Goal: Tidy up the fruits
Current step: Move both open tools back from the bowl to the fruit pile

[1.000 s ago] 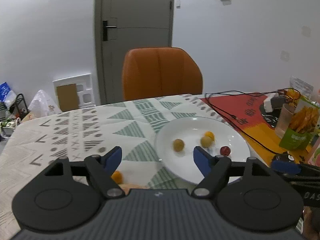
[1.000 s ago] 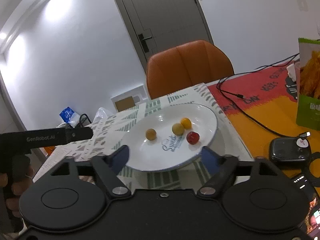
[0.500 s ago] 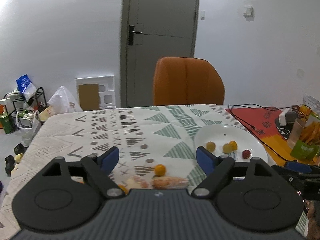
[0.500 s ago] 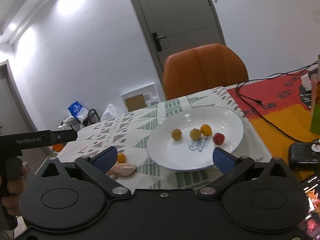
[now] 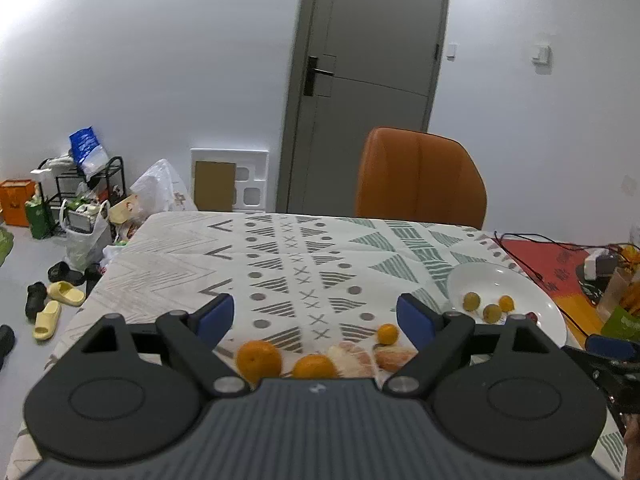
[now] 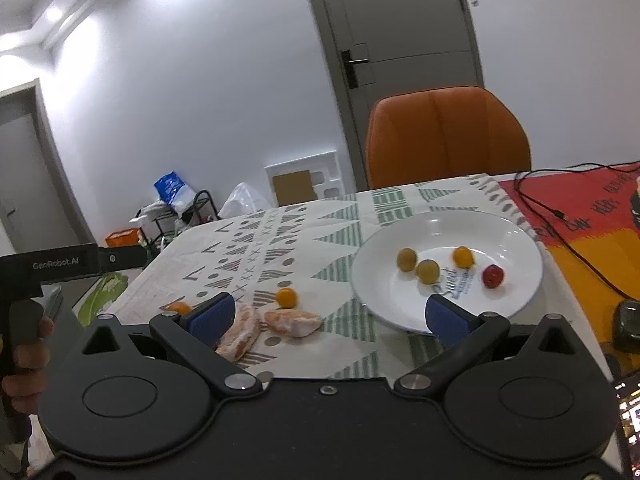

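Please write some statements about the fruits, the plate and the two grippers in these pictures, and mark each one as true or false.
1. The white plate holds four small fruits. True.
2. The red fruit lies on the tablecloth, outside the plate. False: it lies in the plate.
3. The left gripper is shut on an orange. False: it is open and holds nothing.
4. Two peeled citrus pieces lie on the tablecloth, left of the plate. True.
5. The right gripper is open. True.
6. The orange chair stands on the table. False: it stands behind the table.
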The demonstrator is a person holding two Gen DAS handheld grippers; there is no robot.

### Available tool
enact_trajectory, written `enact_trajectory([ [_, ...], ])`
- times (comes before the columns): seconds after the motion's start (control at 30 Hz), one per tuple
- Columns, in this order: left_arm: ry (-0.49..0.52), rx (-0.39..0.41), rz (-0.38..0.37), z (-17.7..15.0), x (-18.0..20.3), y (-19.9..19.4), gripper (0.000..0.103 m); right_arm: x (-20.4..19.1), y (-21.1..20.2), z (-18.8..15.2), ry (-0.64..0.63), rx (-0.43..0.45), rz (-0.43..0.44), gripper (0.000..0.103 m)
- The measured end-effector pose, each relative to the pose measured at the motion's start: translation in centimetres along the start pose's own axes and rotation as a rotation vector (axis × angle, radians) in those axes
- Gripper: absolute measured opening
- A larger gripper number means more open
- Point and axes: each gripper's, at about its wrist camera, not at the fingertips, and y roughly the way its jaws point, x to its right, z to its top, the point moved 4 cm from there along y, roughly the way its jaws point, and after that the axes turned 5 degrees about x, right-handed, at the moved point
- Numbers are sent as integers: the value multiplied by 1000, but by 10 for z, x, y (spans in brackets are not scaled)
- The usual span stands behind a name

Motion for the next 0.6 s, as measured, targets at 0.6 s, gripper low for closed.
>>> enact_trajectory([
  [0.6,-66,-36,35,-22,-56,9,87,-41,43,-9,-49,-56,68,87],
])
